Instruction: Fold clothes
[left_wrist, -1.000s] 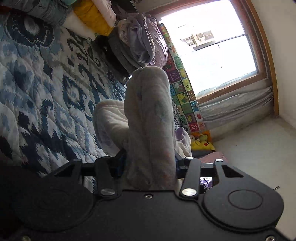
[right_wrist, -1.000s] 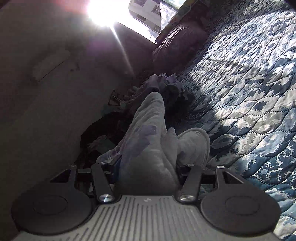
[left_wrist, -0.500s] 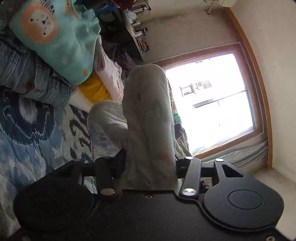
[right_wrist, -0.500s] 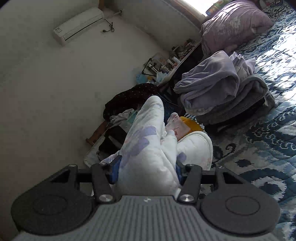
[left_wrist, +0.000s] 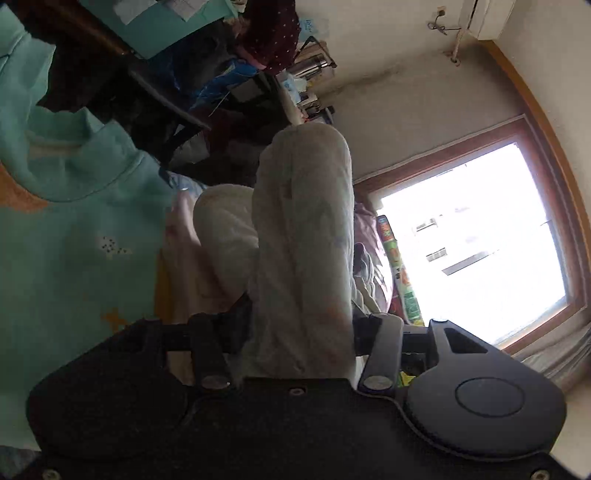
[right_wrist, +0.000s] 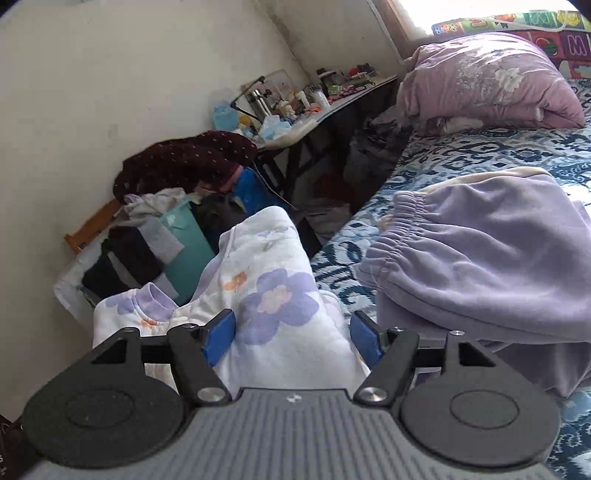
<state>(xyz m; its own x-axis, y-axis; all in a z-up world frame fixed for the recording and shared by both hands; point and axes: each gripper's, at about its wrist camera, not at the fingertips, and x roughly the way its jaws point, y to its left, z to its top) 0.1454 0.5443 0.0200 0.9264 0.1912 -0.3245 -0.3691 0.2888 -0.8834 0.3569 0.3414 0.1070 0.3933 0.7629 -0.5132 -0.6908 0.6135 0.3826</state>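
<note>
A white fleece garment printed with purple flowers (right_wrist: 273, 295) is bunched between the blue pads of my right gripper (right_wrist: 291, 332), which is shut on it. The same pale garment (left_wrist: 303, 240) rises as a thick fold out of my left gripper (left_wrist: 301, 325), also shut on it. Its fingertips are hidden by the cloth. In the left wrist view a teal sweatshirt (left_wrist: 74, 229) fills the left side, close beside the held fold. A pile of lavender sweatpants (right_wrist: 480, 254) lies on the blue patterned quilt (right_wrist: 461, 155) just right of my right gripper.
A cluttered side table (right_wrist: 314, 107) stands against the wall, with a heap of clothes and a teal bin (right_wrist: 184, 236) below. A pink pillow (right_wrist: 487, 81) lies at the bed's head. A bright window (left_wrist: 472, 243) is at right in the left wrist view.
Both grippers swung with the garment from the quilt and window toward the room's cluttered corner. The teal sweatshirt now fills the left wrist view, and the lavender sweatpants sit close to the right gripper.
</note>
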